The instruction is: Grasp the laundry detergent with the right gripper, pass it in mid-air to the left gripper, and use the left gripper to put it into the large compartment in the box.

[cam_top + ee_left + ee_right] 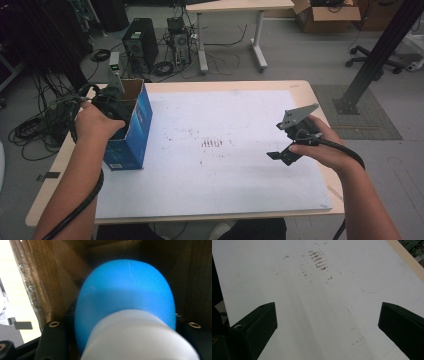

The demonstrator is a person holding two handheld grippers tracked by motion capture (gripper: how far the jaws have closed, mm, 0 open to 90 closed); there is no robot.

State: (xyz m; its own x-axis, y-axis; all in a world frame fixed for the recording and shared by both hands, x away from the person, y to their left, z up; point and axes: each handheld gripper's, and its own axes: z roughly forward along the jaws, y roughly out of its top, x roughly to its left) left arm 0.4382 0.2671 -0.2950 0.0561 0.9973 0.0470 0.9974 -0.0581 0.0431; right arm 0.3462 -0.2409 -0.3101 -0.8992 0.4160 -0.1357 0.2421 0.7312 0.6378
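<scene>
The left gripper (111,102) reaches down into the open blue box (131,131) at the table's (300,90) left edge, its jaws clamped on a blue-and-white object (125,302) — too close and blurred to name. The right gripper (282,150) hovers over the white mat (225,175), jaws wide apart, nothing between them.

One blue box (131,131), one blue-and-white object (125,307), two tongs (107,100) (286,145), one table (300,90).
</scene>
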